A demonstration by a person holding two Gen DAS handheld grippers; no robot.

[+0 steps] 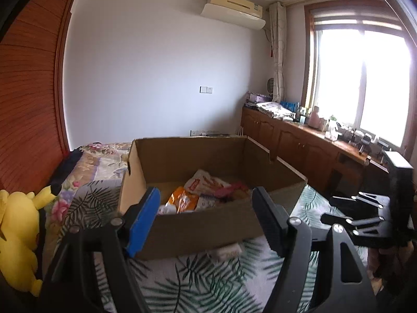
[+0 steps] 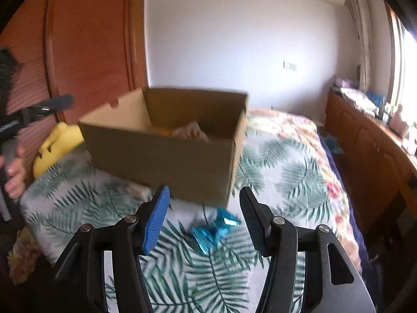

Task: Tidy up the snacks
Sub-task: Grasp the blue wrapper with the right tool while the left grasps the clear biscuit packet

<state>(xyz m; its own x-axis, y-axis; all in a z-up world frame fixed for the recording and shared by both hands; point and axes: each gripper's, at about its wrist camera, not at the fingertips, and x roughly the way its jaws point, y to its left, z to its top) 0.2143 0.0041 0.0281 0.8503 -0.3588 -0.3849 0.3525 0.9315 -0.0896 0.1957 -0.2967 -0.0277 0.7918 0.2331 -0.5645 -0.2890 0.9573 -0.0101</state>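
Observation:
An open cardboard box (image 1: 198, 230) stands on the leaf-print bedspread and holds several snack packets (image 1: 206, 193), orange, white-red and pink. It also shows in the right wrist view (image 2: 166, 156). My left gripper (image 1: 206, 219) is open and empty, just in front of the box's near wall. A pale packet (image 1: 226, 253) lies on the bed against that wall. My right gripper (image 2: 204, 219) is open and empty above a shiny blue wrapped snack (image 2: 213, 229) on the bed by the box's near corner. The right gripper also shows in the left wrist view (image 1: 365, 214).
A yellow plush toy (image 1: 18, 232) lies at the bed's left edge beside the wooden wardrobe (image 1: 28, 99). A low wooden cabinet (image 1: 299, 143) with clutter runs under the window at the right. My hand on the left gripper's handle (image 2: 13, 172) shows at the left.

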